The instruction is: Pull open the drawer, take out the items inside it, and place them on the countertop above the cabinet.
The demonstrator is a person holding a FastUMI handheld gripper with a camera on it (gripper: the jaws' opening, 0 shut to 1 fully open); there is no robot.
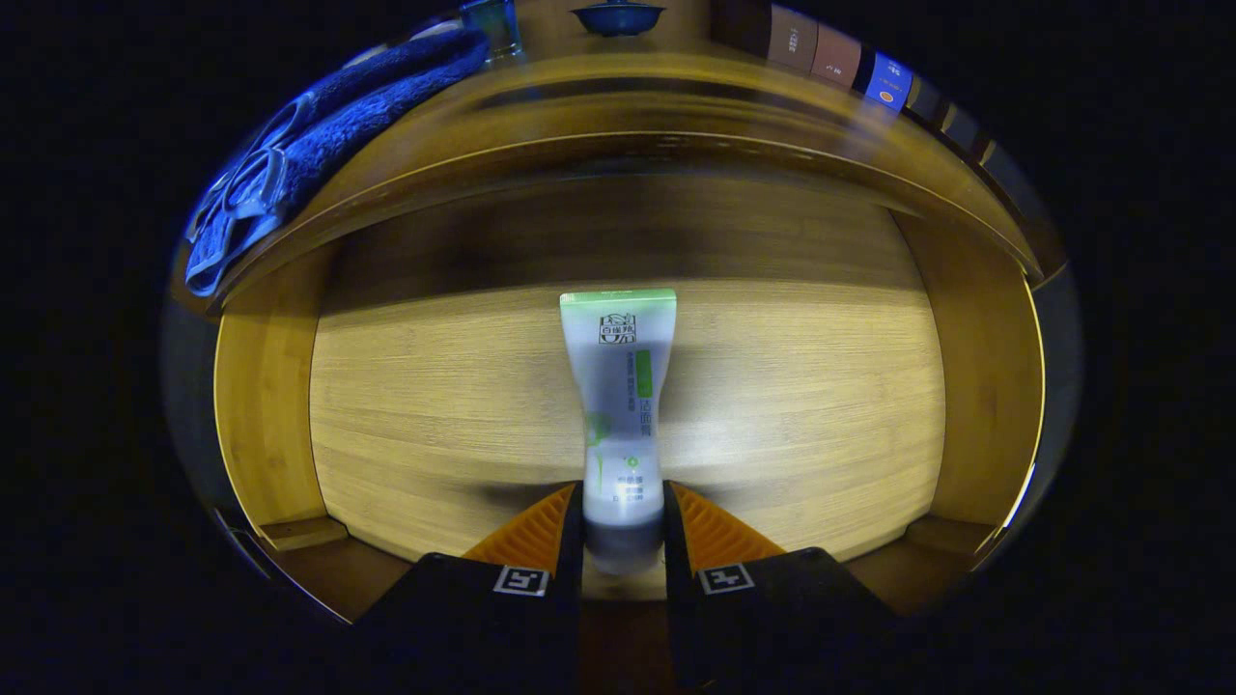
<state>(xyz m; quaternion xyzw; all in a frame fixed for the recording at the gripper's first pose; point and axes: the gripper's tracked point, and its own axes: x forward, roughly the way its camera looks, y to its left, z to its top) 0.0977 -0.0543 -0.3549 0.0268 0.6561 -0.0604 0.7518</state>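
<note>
A white tube with a green end [620, 405] points away from me over the wooden floor of the open drawer [801, 415]. My gripper [623, 526] is shut on the tube's near, capped end, with both orange ribbed fingers [536, 531] pressing on its sides. The tube's green crimped end reaches toward the drawer's back, under the cabinet's countertop [618, 87]. I cannot tell whether the tube rests on the drawer floor or hangs just above it.
Wooden drawer walls [266, 405] stand to both sides. A blue towel [328, 125] lies on the countertop at the left, with a glass [492, 24] and a dark blue bowl [618, 14] further back. Small boxes [835, 58] line the right rear.
</note>
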